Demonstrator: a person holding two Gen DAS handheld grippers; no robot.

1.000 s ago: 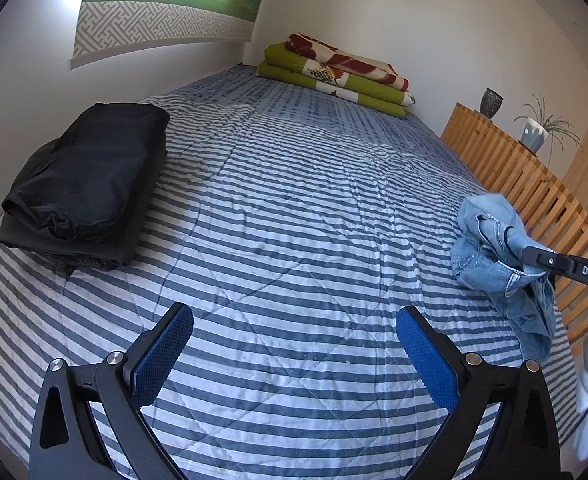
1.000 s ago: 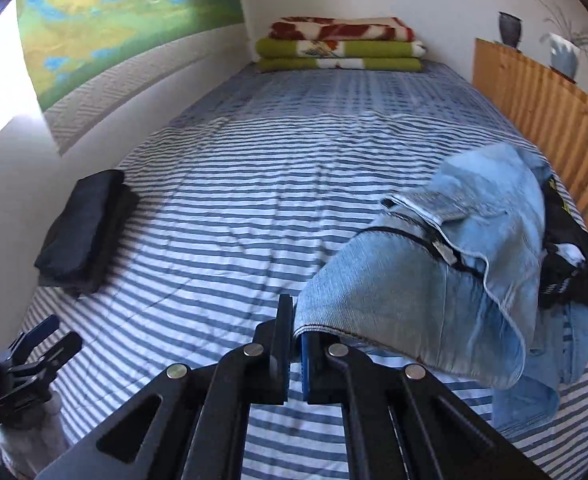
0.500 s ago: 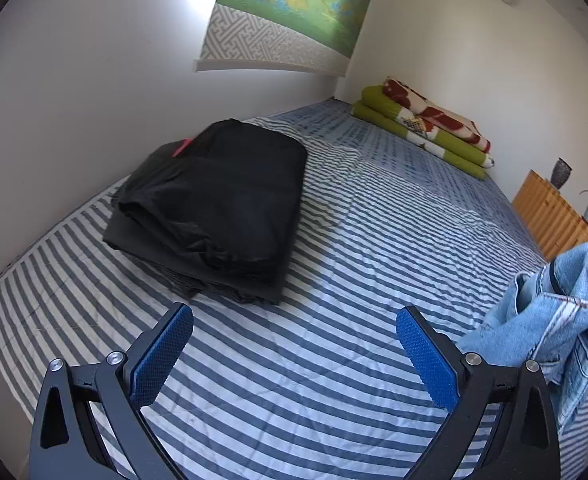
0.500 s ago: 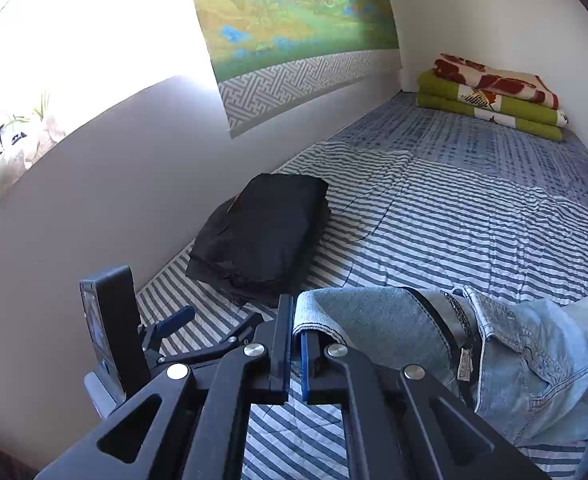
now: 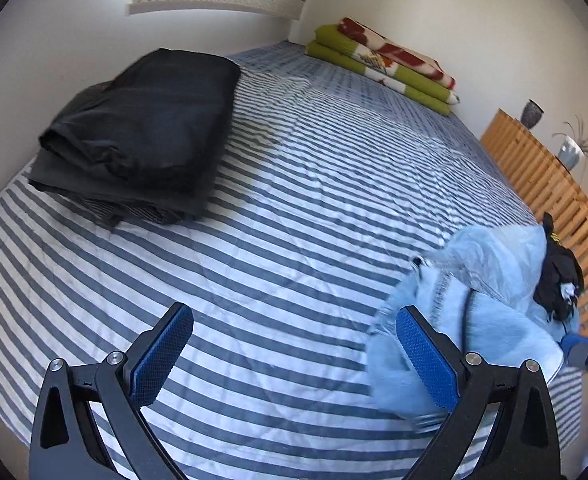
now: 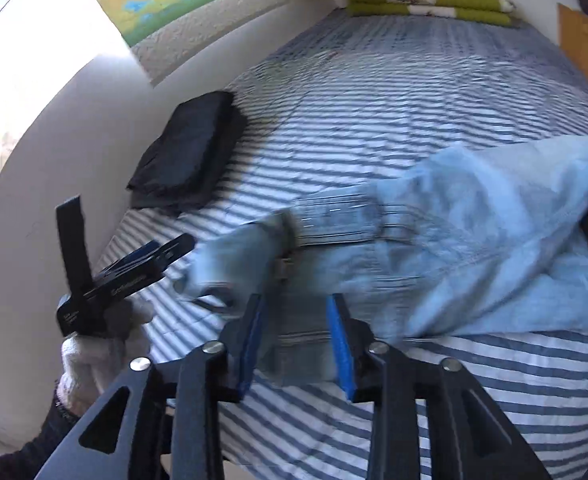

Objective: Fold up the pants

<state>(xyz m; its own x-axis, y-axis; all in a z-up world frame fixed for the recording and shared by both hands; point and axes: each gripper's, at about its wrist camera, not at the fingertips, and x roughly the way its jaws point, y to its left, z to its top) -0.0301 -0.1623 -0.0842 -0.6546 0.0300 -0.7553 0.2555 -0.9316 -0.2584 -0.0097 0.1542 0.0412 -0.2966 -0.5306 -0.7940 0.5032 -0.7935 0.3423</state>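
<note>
A second ago the right tongs (image 6: pixel 297 342) were clamped on the edge of the jeans (image 6: pixel 474 240); now their jaws are opening, the blue pads stand apart, and the denim lies between them without being pressed. The jeans, then lifted and hanging from the tongs, have come down onto the bed (image 6: pixel 374 100) in a blurred heap, waistband toward the left tongs (image 6: pixel 162 250). In the left wrist view the jeans (image 5: pixel 474 308) were off at the right edge, well away; now they lie just behind the right finger (image 5: pixel 424 360) of the left tongs (image 5: pixel 292 354). Both views have swung.
</note>
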